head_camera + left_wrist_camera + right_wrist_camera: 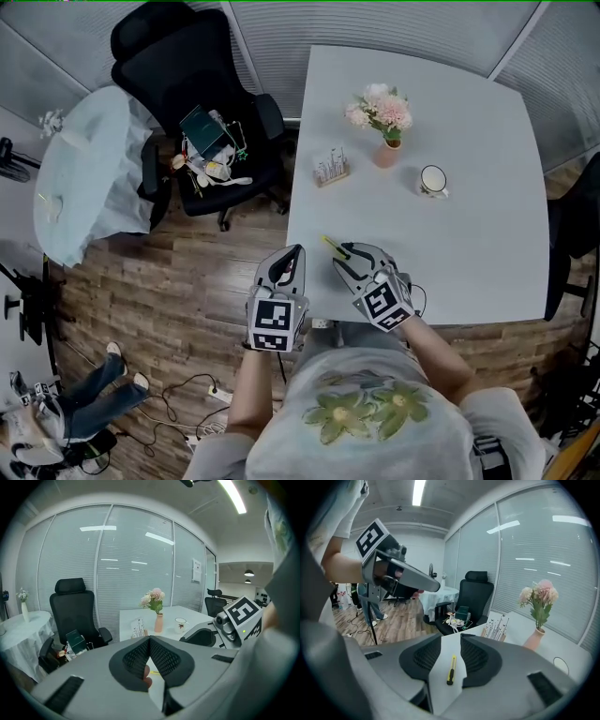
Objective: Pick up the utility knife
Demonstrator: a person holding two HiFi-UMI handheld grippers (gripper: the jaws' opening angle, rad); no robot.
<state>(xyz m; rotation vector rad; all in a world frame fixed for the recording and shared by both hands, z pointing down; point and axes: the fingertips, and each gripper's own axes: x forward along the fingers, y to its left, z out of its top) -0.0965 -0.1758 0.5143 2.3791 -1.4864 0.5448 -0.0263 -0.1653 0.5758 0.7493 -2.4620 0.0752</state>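
Observation:
The utility knife (331,246) is slim, yellow with a black end, and lies flat on the white table (487,216) near its front left corner. In the right gripper view the knife (451,669) rests on the tabletop between the two dark pads, touching neither. My right gripper (345,251) (451,637) is open and hangs low over the knife, pointing along it. My left gripper (298,251) (150,639) is beside it at the table's left edge, its jaw tips meeting with nothing held. A sliver of the yellow knife (155,672) shows below those jaws.
Farther back on the table stand a vase of pink flowers (386,150), a white mug (432,180) and a small holder (331,169). A black office chair (202,112) with clutter and a cloth-covered round table (89,169) stand left of the table over wooden floor.

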